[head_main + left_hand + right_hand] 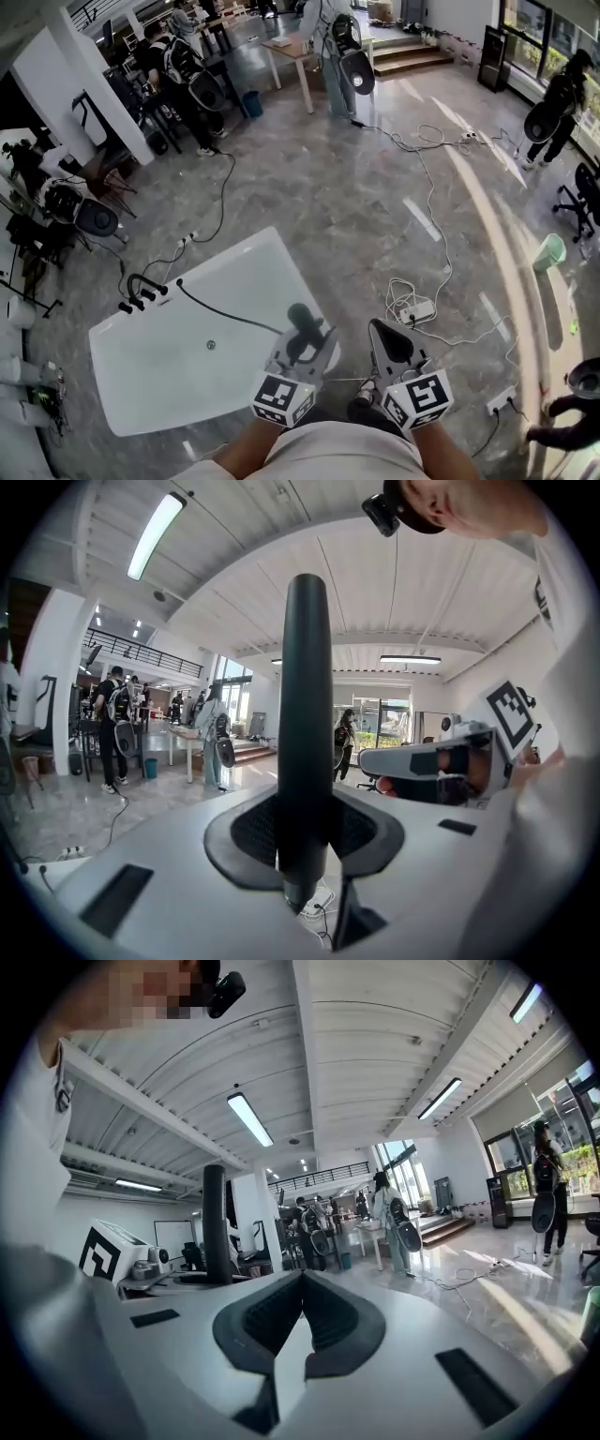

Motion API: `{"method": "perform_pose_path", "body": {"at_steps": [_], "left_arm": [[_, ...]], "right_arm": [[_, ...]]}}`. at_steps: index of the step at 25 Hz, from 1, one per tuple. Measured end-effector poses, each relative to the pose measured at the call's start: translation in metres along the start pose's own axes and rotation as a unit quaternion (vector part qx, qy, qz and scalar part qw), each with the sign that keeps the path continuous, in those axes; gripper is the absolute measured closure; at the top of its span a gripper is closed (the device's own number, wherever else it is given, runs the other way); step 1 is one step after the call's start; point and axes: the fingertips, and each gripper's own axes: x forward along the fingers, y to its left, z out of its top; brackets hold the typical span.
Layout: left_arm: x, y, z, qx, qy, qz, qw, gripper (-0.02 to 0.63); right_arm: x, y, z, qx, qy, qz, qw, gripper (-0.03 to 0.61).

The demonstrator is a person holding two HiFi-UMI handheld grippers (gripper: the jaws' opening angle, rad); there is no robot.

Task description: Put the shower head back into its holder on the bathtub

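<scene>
One bathtub (187, 375), one shower head (302, 317) on one hose (225, 314), one green bin (550, 251), and two grippers: left hand-held gripper (302, 349), right hand-held gripper (380, 330).

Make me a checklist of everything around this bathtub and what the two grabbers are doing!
Surface: a white bathtub stands on a grey stone-look floor.
Job's things: the shower head stands upright in the left gripper; its hose runs to the taps on the tub's edge. The holder can't be made out.
Clutter: a green bin on the floor at the right.
Grippers: the left gripper is shut on the shower head. The right gripper is shut, with nothing in it.
Cables: cords trail across the floor to a power strip.
Surroundings: people with backpacks, a table and steps.
</scene>
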Motion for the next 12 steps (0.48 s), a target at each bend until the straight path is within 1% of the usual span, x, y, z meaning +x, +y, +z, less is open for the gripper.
{"method": "perform_pose_path", "body": {"at_steps": [5,12], "left_arm": [[0.03,-0.001,0.003,-0.009,0.006,0.024,0.9996,0.509],[0.069,-0.005,0.011,-0.004,0.009,0.03,0.9995,0.509]], "right_arm": [[0.008,-0.025,0.012,-0.012,-0.002,0.025,1.0,0.565],[0.019,-0.061,0.018,-0.005,-0.004,0.028,1.0,0.565]]}}
